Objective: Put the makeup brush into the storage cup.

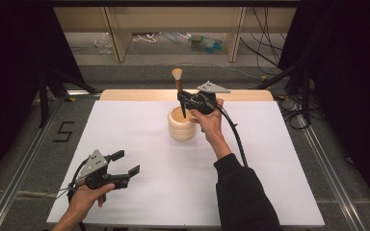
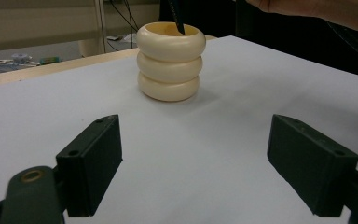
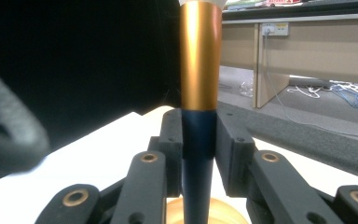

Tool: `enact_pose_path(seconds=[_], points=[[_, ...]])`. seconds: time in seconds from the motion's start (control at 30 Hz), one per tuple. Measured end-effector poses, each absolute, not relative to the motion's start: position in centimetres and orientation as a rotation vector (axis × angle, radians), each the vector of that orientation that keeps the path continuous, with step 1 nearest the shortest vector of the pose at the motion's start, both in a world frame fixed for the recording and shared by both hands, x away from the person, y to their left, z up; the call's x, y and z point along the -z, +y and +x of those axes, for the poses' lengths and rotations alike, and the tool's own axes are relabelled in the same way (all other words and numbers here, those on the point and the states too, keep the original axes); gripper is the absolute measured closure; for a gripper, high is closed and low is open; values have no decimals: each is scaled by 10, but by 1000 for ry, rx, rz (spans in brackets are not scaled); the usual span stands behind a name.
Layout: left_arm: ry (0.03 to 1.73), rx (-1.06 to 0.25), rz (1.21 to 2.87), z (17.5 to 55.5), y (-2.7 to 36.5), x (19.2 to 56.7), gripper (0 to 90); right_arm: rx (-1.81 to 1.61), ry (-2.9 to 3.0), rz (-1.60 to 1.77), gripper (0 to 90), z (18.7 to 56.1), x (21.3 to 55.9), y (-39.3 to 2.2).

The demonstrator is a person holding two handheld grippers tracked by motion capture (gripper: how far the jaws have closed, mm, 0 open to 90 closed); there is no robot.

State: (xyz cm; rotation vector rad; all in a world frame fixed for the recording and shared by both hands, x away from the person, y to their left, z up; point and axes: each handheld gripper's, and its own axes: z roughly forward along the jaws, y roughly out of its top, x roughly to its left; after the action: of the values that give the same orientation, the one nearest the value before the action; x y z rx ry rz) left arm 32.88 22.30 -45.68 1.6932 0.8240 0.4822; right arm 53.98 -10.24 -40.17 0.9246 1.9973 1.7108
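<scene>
A makeup brush with a dark handle, copper ferrule and pale bristle tip stands upright over a cream ribbed cup. My right gripper is shut on its dark handle, and the handle's lower tip dips into the cup's mouth. The cup sits on the white table top near the far middle. My left gripper rests low at the near left, open, with nothing between its pads.
The white sheet covers the table, with a wooden edge at the back. A cable trails from the right gripper along the forearm. Dark curtains flank both sides; shelving legs and cables lie on the floor beyond.
</scene>
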Motion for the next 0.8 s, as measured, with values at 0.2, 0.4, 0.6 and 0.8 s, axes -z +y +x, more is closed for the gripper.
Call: enact_pose_path(seconds=[0.2, 0.4, 0.6, 0.8], points=[[824, -482, 1691, 329, 223, 457, 177, -1704, 1998, 907, 745, 541, 405, -100], [819, -478, 1688, 329, 223, 457, 177, -1710, 2010, 934, 745, 540, 408, -99], [823, -483, 1692, 329, 223, 457, 177, -1693, 2019, 931, 745, 540, 410, -98], [823, -481, 1692, 329, 223, 456, 177, -1687, 2002, 923, 745, 542, 415, -97]])
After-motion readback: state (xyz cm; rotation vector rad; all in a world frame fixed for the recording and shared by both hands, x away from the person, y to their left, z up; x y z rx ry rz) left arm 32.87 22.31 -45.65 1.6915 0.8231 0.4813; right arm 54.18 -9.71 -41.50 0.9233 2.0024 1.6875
